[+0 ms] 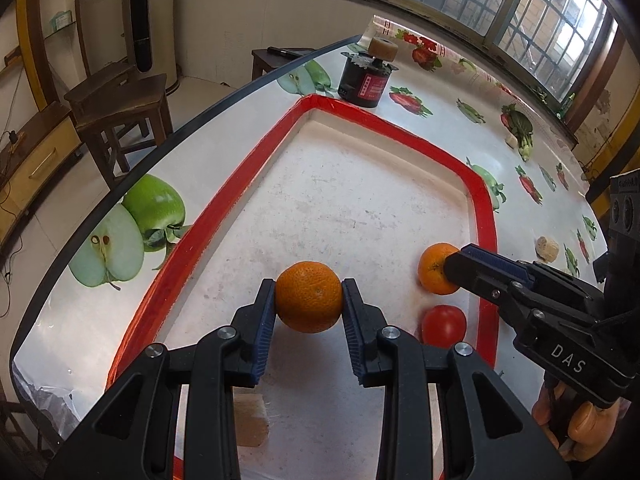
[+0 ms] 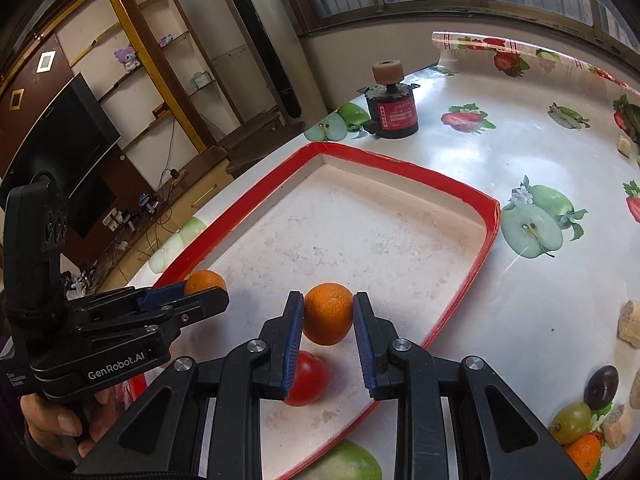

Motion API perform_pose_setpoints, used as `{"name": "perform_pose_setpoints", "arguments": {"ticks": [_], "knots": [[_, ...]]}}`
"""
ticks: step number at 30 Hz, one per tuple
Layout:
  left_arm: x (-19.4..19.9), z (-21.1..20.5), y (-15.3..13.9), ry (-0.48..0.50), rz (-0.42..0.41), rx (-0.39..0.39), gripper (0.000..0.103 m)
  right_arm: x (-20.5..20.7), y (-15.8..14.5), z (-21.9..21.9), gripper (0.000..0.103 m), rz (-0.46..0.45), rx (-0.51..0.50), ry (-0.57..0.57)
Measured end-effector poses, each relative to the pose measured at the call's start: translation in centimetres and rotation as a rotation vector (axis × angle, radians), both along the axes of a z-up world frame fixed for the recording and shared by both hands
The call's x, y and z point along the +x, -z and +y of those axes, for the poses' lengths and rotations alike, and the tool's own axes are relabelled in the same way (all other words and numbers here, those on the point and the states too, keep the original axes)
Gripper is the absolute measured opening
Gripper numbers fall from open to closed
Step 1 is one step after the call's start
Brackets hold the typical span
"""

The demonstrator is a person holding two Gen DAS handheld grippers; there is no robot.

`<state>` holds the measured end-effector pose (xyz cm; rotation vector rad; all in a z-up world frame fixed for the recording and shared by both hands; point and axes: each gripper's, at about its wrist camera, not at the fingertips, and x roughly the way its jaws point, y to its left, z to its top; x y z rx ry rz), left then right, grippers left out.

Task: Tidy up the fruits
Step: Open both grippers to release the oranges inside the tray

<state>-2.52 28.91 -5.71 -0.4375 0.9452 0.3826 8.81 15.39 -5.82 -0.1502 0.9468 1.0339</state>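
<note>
- Left gripper (image 1: pixel 308 304) is clamping one orange (image 1: pixel 308 297) above the red-rimmed tray (image 1: pixel 224 204).
- Right gripper (image 2: pixel 328 312) is pinching another orange (image 2: pixel 328 314) above the tomato (image 2: pixel 306 378).

Both grippers are rocking the same look: chunky matte black plastic with triangular cutouts, silver screws at the joints, and ribbed blue pads (image 1: pixel 266 332) lining the fingers. The right gripper (image 1: pixel 450 268), sitting at the right of the left view, is showing white "DAS" lettering; the left gripper (image 2: pixel 204 292) is wearing "GenRobot.AI". Bare fingers (image 2: pixel 60 420) are showing under its handle at lower left.
</note>
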Motion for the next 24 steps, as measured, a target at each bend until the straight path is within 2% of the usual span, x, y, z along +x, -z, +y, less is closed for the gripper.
{"name": "perform_pose_setpoints", "arguments": {"ticks": [7, 8, 9, 10, 11, 13, 24], "knots": [[0.2, -0.2, 0.8, -0.008, 0.022, -0.012, 0.032, -0.1, 0.4, 0.5, 0.031, 0.002, -0.019, -0.013], [0.2, -0.3, 0.7, -0.007, 0.024, -0.005, 0.032, -0.1, 0.4, 0.5, 0.036, 0.003, -0.022, -0.012], [0.1, -0.4, 0.6, -0.005, 0.025, 0.003, 0.032, 0.0, 0.3, 0.4, 0.038, 0.006, -0.019, -0.011], [0.0, -0.6, 0.5, -0.003, 0.023, 0.009, 0.038, 0.0, 0.2, 0.2, 0.038, 0.008, -0.013, -0.008], [-0.1, -0.6, 0.4, -0.006, 0.02, 0.012, 0.049, 0.0, 0.0, 0.0, 0.039, 0.008, -0.009, -0.004], [-0.5, -0.7, 0.0, -0.01, 0.008, 0.018, 0.054, 0.0, -0.4, -0.5, 0.04, 0.006, 0.001, 0.006], [-2.2, -2.7, -2.2, 0.008, -0.044, 0.021, 0.054, -1.5, -3.6, -6.2, 0.041, -0.034, 0.054, 0.06]]}}
